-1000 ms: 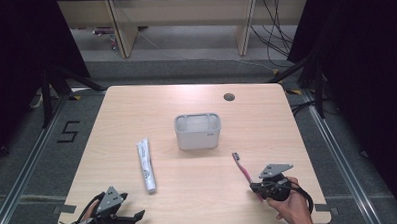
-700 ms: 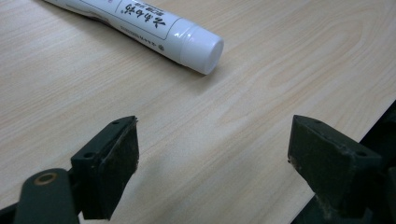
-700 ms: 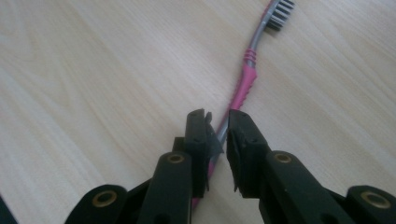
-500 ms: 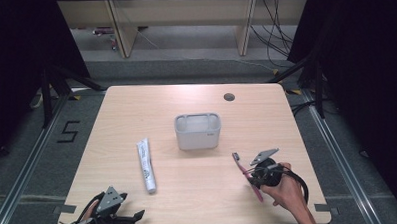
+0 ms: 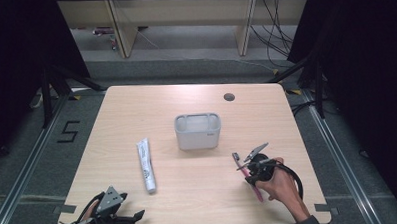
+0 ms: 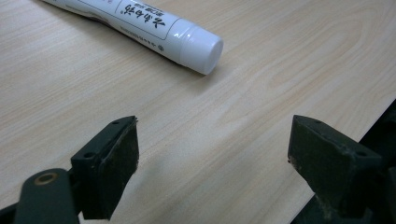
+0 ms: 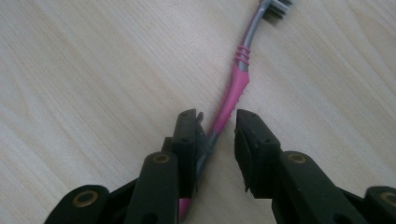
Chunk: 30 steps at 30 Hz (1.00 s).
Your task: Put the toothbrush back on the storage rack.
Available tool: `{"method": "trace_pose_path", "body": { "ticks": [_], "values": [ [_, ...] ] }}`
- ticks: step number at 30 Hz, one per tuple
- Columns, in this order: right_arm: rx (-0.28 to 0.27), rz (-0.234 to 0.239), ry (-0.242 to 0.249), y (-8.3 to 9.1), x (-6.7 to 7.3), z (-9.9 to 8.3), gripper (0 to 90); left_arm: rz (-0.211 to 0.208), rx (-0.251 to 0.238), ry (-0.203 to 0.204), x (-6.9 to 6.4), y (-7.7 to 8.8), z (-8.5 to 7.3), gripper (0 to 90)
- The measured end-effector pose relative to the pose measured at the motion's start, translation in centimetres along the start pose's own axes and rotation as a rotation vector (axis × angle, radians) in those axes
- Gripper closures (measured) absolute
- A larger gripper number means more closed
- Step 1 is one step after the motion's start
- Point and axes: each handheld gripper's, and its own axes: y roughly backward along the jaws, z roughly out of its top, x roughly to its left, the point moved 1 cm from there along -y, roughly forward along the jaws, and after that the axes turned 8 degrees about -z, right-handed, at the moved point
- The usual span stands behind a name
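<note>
Right gripper (image 7: 215, 135) has advanced from the bench (image 5: 136, 114) edge onto the pink toothbrush (image 7: 233, 88), fingers narrowly spread astride its handle, not yet pinching; left gripper (image 6: 212, 154) idle, fingers wide, near toothpaste tube (image 6: 140, 23); grasp likely imminent.

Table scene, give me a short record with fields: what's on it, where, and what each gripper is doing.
table: light wood
container: grey, centre, upright
toothpaste tube: white, lying left of container
toothbrush: pink and grey, lying flat, right of centre
left gripper: open, by near-left edge, holding nothing
right gripper: jaws straddling toothbrush handle, gap visible, not clamped
</note>
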Motion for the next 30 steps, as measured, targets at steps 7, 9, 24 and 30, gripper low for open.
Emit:
{"method": "trace_pose_path", "body": {
  "ticks": [7, 9, 24, 30],
  "values": [
    [0.053, 0.001, -0.005, -0.6, 0.0, 0.4, 70.7, 0.000, -0.001, 0.000, 0.0, 0.0, 0.0, 16.1],
    [0.051, -0.006, 0.027, -0.6, -0.2, 0.5, 71.6, -0.003, 0.002, -0.002, 0.0, 0.0, 0.0, 16.1],
    [0.160, -0.011, 0.116, -1.0, -0.8, 1.6, 82.5, -0.001, 0.017, -0.016, 0.1, 0.1, 0.0, 16.2],
    [0.214, -0.031, 0.127, -1.1, -0.5, 1.9, 83.3, -0.004, 0.018, -0.016, 0.1, 0.1, 0.0, 16.2]
  ]
}}
